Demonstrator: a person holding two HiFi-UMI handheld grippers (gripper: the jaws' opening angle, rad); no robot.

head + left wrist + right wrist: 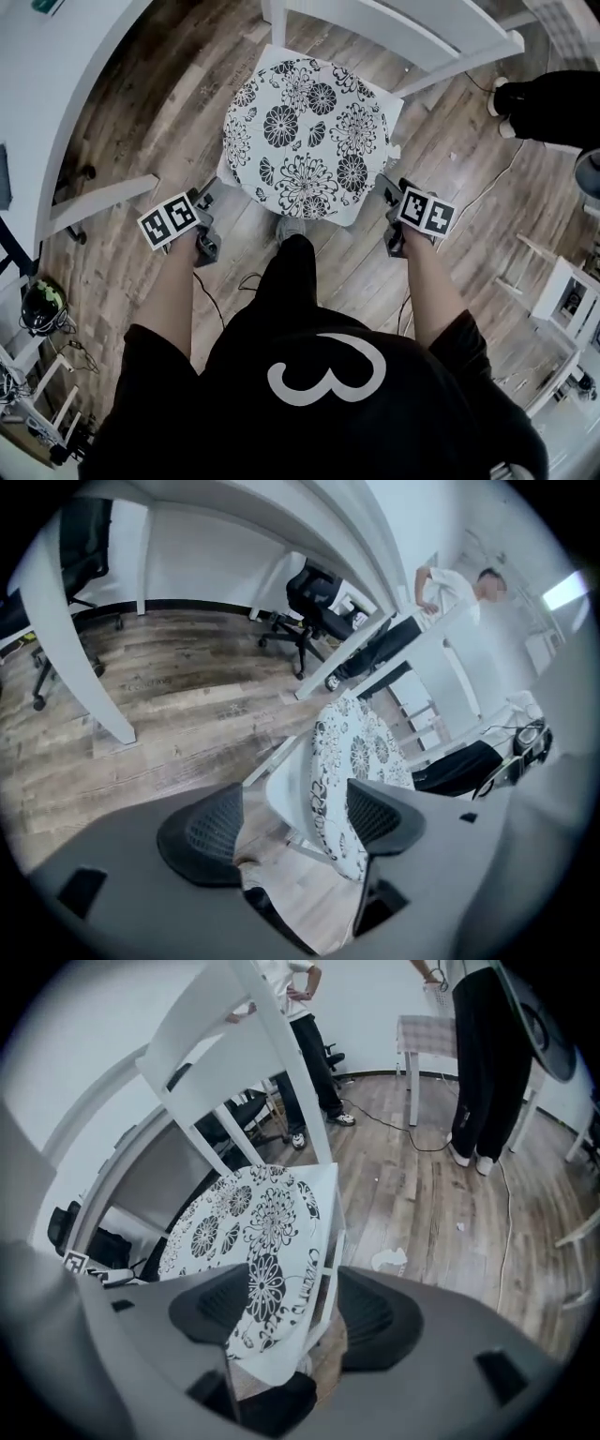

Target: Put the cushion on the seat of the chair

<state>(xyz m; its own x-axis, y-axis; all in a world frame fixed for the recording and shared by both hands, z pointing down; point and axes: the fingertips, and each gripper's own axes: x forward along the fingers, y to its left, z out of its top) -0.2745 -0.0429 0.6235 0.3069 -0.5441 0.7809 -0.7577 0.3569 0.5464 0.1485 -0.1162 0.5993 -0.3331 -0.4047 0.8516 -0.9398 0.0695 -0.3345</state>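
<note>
A round white cushion with black flowers point(305, 141) lies flat on the seat of the white chair point(387, 105), whose back rails point(403, 28) stand at the far side. My left gripper point(210, 199) is near the seat's near left corner, open and empty. My right gripper point(392, 192) is near the right corner, also open. In the left gripper view the cushion point(361, 752) and seat edge point(284, 789) show past the open left gripper point(291, 822). In the right gripper view the cushion's rim point(248, 1222) and seat edge point(330, 1269) lie in the gap of the right gripper point(298, 1312), untouched by the pads.
A white desk point(56, 94) curves along the left. A bystander's dark legs and shoes point(544, 103) stand at the right, seen as black trousers point(483, 1063). Cables point(487, 187) run over the wooden floor. A black office chair point(314, 602) and white shelving point(562, 309) stand around.
</note>
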